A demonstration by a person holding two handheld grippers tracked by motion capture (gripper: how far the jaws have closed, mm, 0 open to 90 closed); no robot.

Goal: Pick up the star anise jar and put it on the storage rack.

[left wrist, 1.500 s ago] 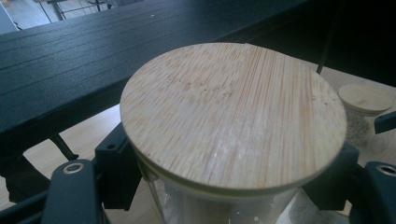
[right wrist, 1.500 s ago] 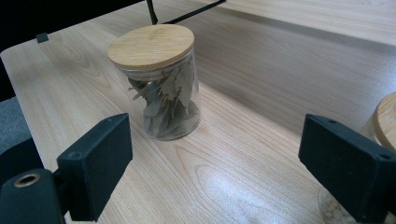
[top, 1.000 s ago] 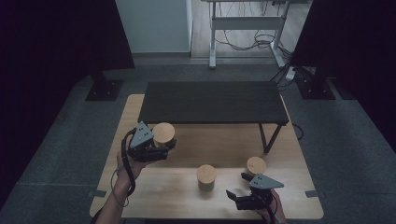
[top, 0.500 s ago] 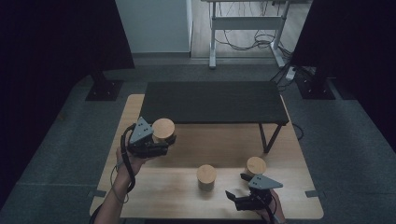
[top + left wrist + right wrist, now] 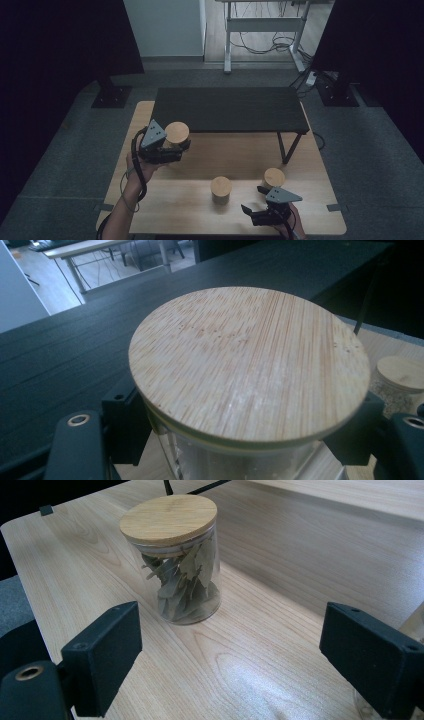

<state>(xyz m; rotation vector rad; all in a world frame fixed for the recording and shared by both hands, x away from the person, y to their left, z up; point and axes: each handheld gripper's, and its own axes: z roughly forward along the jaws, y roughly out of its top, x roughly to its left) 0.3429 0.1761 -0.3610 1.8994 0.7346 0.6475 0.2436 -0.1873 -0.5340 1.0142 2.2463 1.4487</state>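
- High view: the left hand-held gripper (image 5: 172, 150) is clamped on a glass jar with a round wooden lid (image 5: 177, 134), holding it above the left part of the light wooden worktop (image 5: 165, 210), just in front of the near-left corner of the black shelf (image 5: 230, 109).
- Left gripper view: the two black jaws press against the glass wall of the held jar (image 5: 249, 365) just under its lid, one on each side; the dark top of the shelf (image 5: 60, 355) lies right behind it, and the lid of another jar (image 5: 402, 372) shows low at the right edge.
- High view: the person's left forearm (image 5: 127, 200) comes in from the bottom, with the cable looping beside the wrist.
- The right hand-held gripper (image 5: 256, 214) sits near the front edge of the worktop, jaws spread wide with nothing between them.
- Right gripper view: a jar of dried leaves (image 5: 177, 560) with a wooden lid stands upright on the worktop ahead of the open jaws, apart from both.
- High view: that leaf jar (image 5: 221, 189) stands mid-worktop; a third jar (image 5: 274, 177) stands to its right, just behind the right hand-held gripper.
- The black shelf stands on thin legs over the far half of the worktop.
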